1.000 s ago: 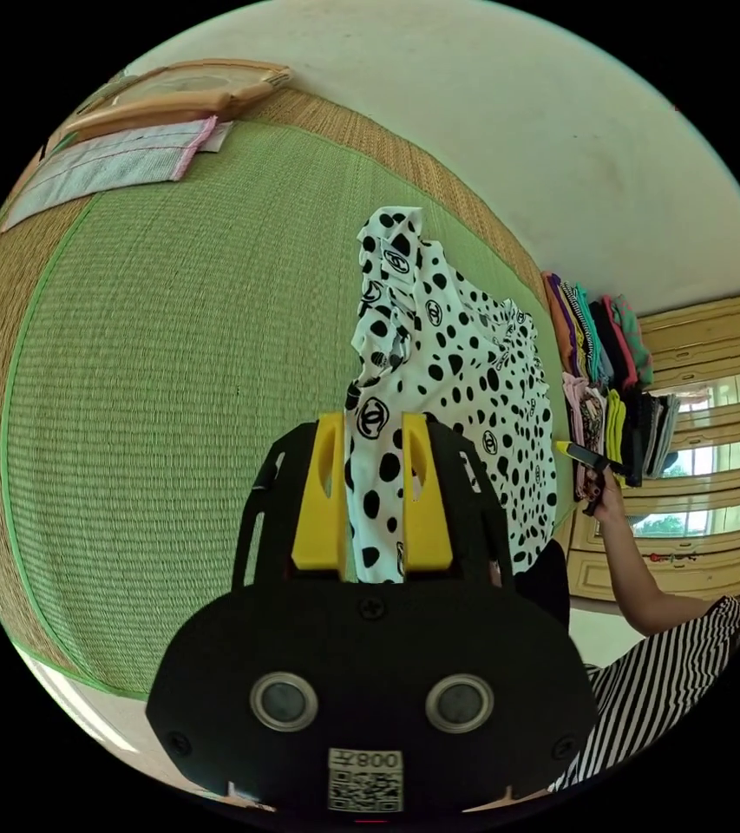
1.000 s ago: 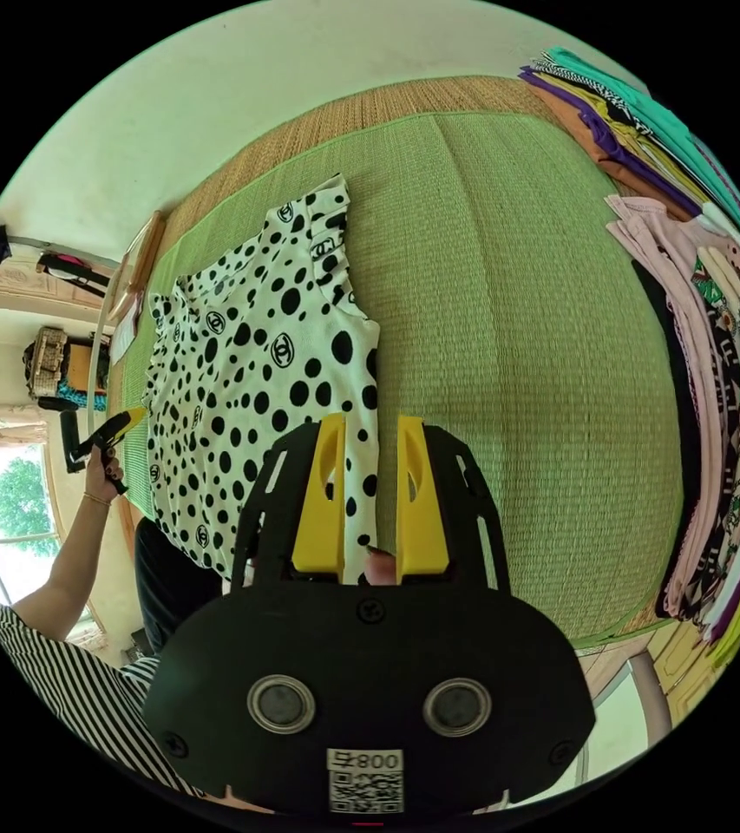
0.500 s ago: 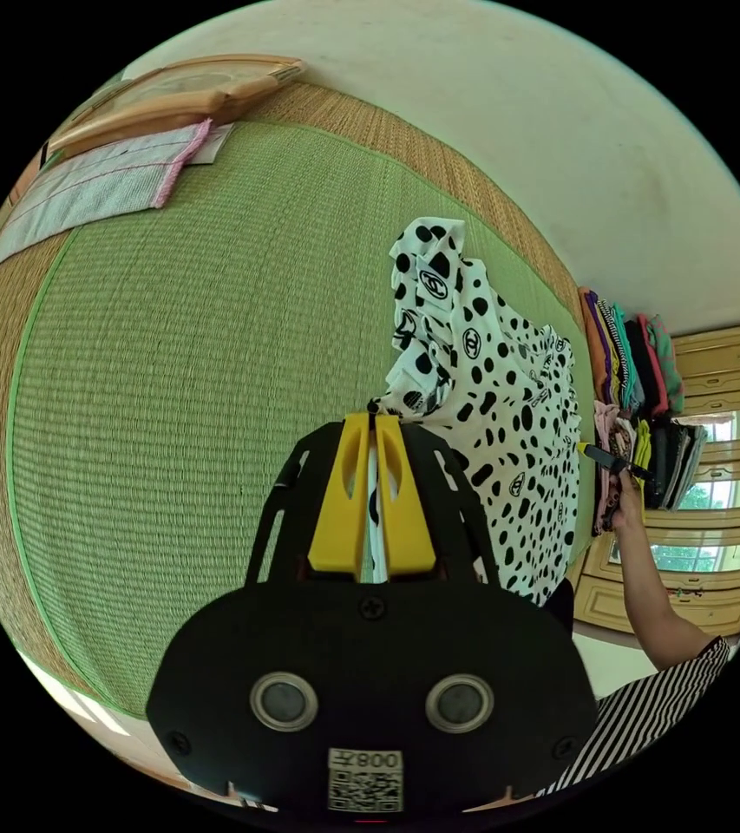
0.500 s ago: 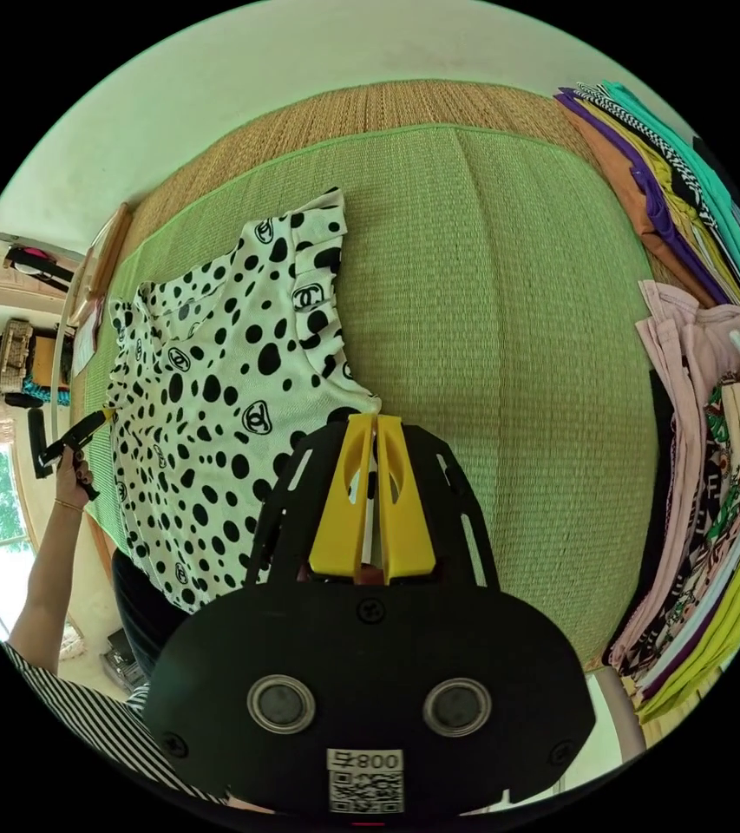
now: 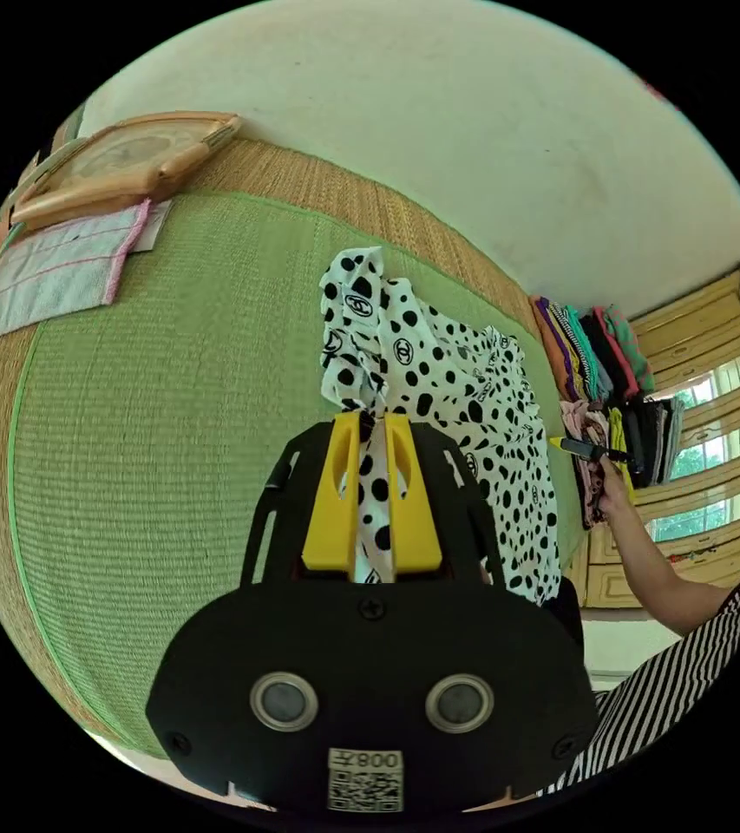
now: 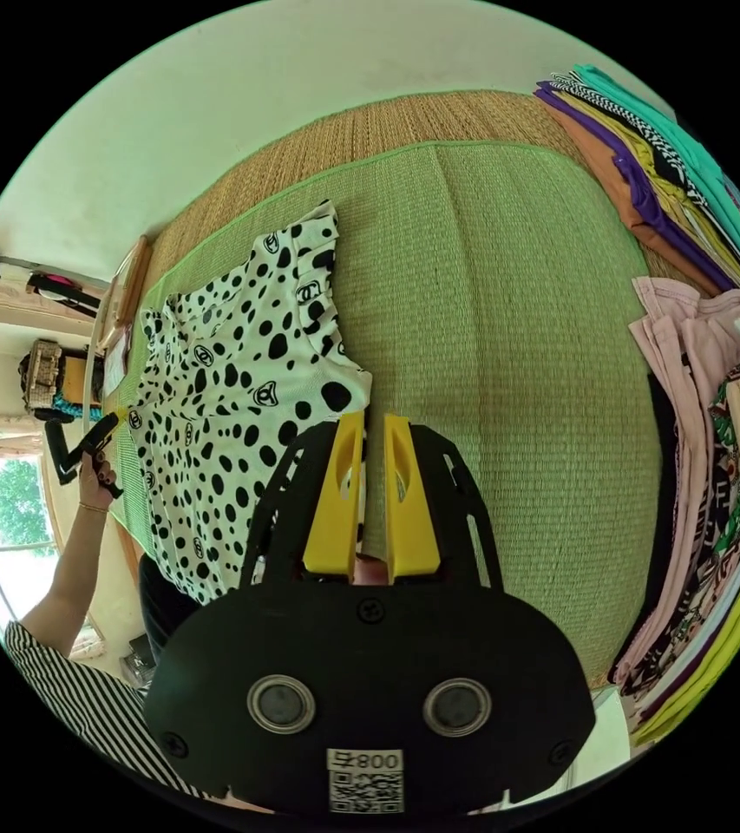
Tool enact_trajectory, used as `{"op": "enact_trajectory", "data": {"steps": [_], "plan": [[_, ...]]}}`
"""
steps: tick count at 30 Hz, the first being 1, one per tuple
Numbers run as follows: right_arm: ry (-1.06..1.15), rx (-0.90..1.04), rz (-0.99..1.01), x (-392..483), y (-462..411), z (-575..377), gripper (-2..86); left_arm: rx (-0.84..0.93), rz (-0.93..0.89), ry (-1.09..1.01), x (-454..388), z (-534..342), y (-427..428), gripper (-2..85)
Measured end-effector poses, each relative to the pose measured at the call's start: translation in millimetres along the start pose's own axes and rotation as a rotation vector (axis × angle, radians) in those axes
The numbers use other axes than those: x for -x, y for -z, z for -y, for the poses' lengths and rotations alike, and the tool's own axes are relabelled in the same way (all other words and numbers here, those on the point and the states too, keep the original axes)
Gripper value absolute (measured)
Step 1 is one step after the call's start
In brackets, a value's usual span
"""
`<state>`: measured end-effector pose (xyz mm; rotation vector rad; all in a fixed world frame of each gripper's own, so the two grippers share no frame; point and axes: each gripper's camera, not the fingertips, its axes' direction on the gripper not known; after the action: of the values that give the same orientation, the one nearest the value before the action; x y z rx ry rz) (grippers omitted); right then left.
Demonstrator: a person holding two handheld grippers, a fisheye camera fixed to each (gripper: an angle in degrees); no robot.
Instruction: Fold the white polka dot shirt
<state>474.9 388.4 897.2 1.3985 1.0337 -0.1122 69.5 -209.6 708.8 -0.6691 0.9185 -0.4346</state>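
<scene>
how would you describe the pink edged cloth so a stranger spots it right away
Start at the green woven mat and follow it to the far corner by the wall. The cloth lies flat there, partly under a wooden frame. It is pale, striped, pink-bordered, unlike the spotted shirt.

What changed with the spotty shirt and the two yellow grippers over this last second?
Both grippers closed on the shirt's edges, then eased slightly: the left gripper still has polka dot shirt cloth between its jaws, the right gripper now shows a small gap. The shirt stays spread on the green mat; the clothes pile is unmoved.
</scene>
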Motion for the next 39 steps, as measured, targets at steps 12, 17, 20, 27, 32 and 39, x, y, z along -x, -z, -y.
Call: {"op": "enact_trajectory", "data": {"steps": [12, 17, 20, 27, 32, 39], "plan": [[0.142, -0.133, 0.125, 46.1, 7.1, -29.0, 5.1, 0.128, 0.048, -0.533, -197.2, 59.4, -119.1, 6.8], [0.259, -0.086, 0.152, 84.9, -21.1, -13.4, 6.0, 0.258, 0.167, -0.676, -233.8, 75.1, -180.6, 7.6], [0.299, -0.063, 0.192, 94.8, -33.9, -9.6, 6.0, 0.305, 0.226, -0.765, -249.9, 78.3, -201.6, 7.5], [0.348, -0.024, 0.226, 110.5, -57.3, 1.3, 5.8, 0.269, 0.246, -0.886, -276.5, 82.0, -214.2, 6.5], [0.360, -0.007, 0.236, 119.6, -74.0, 10.6, 5.4, 0.336, 0.317, -0.963, -285.5, 85.1, -238.6, 2.3], [0.392, -0.030, 0.232, 135.2, -86.4, 18.5, 4.0, 0.502, 0.035, -0.810, -266.8, 123.5, -242.6, 1.1]]}}
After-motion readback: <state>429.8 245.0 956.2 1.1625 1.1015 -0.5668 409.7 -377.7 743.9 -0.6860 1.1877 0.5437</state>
